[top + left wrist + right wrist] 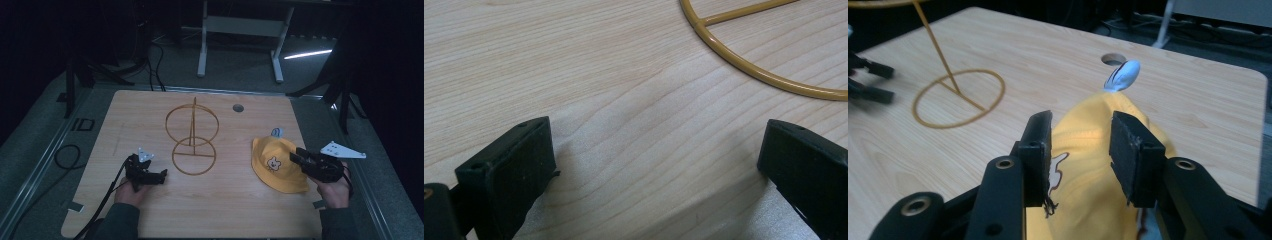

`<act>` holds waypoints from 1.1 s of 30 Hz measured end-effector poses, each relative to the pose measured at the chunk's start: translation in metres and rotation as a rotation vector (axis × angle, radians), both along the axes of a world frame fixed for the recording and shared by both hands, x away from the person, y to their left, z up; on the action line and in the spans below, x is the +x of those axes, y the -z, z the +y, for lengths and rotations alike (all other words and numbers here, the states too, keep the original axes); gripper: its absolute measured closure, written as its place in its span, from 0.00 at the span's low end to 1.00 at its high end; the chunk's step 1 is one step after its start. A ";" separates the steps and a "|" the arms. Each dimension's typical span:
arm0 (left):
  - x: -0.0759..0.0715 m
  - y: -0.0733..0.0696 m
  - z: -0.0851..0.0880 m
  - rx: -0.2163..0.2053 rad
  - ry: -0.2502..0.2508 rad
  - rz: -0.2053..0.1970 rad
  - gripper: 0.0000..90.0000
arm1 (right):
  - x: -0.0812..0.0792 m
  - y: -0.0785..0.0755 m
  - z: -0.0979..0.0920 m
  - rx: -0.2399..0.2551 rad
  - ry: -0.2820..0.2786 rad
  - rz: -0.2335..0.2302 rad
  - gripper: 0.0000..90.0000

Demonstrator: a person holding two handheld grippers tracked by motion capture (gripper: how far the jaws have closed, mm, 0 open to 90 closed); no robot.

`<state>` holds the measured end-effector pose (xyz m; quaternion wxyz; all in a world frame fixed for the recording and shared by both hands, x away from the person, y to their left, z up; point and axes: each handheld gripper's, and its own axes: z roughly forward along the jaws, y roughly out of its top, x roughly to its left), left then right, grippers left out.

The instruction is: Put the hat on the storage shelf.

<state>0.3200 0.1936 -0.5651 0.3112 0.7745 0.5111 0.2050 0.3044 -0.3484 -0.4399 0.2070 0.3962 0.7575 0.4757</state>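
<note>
A: So where's the hat (276, 165) right now?

B: Lower right of the high view, flat on the table (215, 215), with a little pale blue tag (276, 132) poking out at its top edge. The right gripper (296, 156) is right at the hat's right side. In the right gripper view its jaws sit partway apart with yellow fabric between them, but the pads don't look like they're pressing, so I'd call it let go.

A: And the left one?

B: Left gripper (161, 175) sits lower left, jaws spread wide over bare wood, nothing in them. The wire stand (192, 142) is just up and right of it, centre frame.
</note>
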 end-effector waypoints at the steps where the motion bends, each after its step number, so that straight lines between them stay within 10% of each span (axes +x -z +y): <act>1: 0.000 0.000 0.000 0.000 0.000 0.000 0.02 | 0.000 0.000 0.000 0.000 0.000 0.000 0.67; 33: 0.000 0.000 0.000 -0.002 0.000 0.000 0.02 | 0.041 -0.018 0.007 -0.304 0.043 0.111 0.63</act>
